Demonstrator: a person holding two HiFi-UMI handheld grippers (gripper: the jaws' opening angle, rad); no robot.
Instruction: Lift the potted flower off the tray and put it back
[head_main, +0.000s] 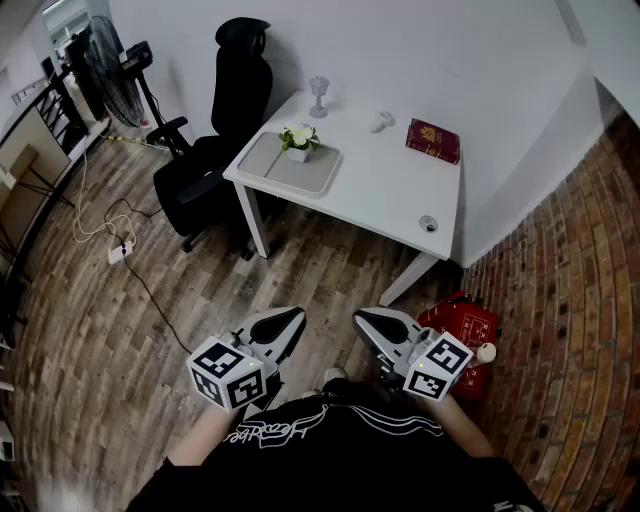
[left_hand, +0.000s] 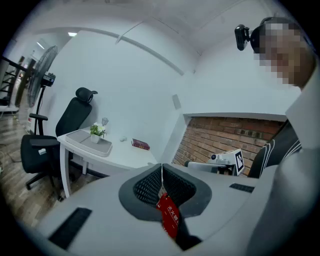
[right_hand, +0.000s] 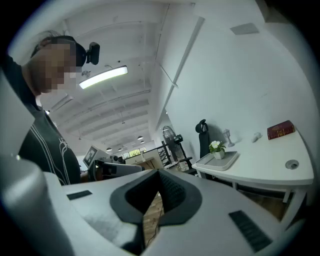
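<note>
The potted flower (head_main: 298, 141), white blooms in a small white pot, stands on the grey tray (head_main: 300, 172) at the left end of the white table (head_main: 390, 190). It also shows far off as the potted flower (left_hand: 96, 132) and the potted flower (right_hand: 216, 148) in the gripper views. My left gripper (head_main: 290, 318) and right gripper (head_main: 366, 320) hang low in front of my body, well short of the table. Both are shut with nothing between the jaws, and they point toward each other.
A black office chair (head_main: 215, 140) stands left of the table. On the table are a clear goblet (head_main: 319, 94), a red book (head_main: 433, 140) and a small white item (head_main: 380, 122). A red fire extinguisher (head_main: 462, 335) lies on the floor by my right gripper. Cables (head_main: 110, 235) run at left.
</note>
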